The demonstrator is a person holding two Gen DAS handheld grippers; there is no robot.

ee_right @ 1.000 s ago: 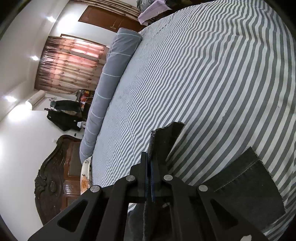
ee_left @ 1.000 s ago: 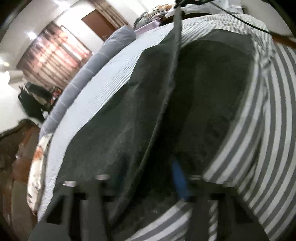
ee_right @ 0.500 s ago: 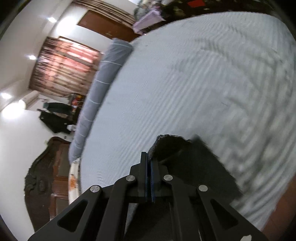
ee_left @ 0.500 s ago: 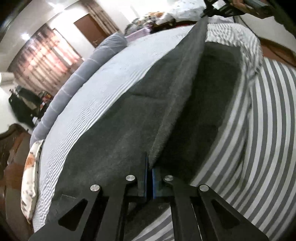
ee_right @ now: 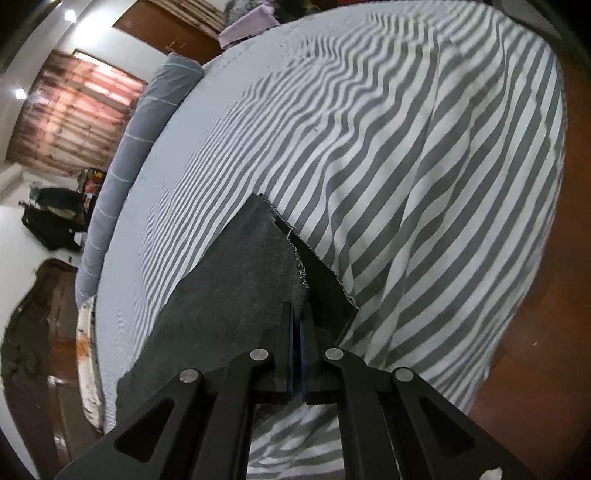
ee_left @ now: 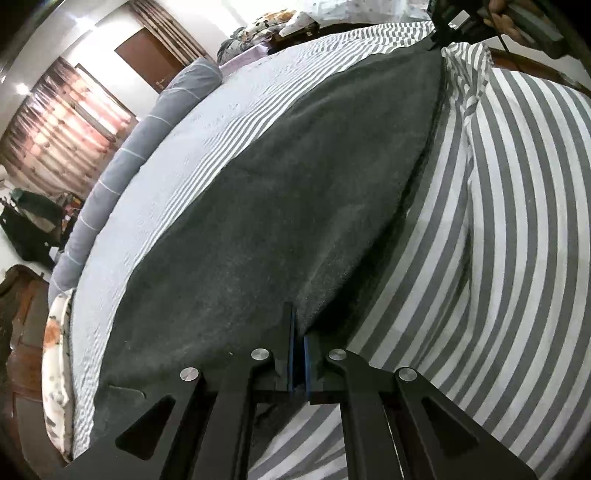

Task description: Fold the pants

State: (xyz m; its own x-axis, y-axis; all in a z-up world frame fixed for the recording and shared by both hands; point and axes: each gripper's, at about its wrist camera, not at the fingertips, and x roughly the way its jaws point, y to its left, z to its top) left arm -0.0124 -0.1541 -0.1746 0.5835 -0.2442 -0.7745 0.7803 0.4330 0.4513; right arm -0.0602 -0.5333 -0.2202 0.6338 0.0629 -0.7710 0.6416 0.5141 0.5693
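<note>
Dark grey pants [ee_left: 280,192] lie stretched across the striped bed [ee_left: 517,221]. My left gripper [ee_left: 298,332] is shut on the near edge of the pants, which run from it to the far corner. There the right gripper [ee_left: 441,33] shows, holding the other end. In the right wrist view my right gripper [ee_right: 296,317] is shut on the pants [ee_right: 243,280] near the leg hem. One leg lies over the other, and the lower leg's hem [ee_right: 321,273] sticks out to the right.
A long grey bolster [ee_left: 140,147] lies along the far side of the bed. A carved wooden headboard [ee_right: 40,314] stands at left. The bed's edge drops to a brown wooden floor [ee_right: 554,332] at right. Curtains and a door are at the back.
The raised pant leg has been carried over and laid flat onto the other leg. Both grippers have moved down towards the bed and stay shut on the fabric.
</note>
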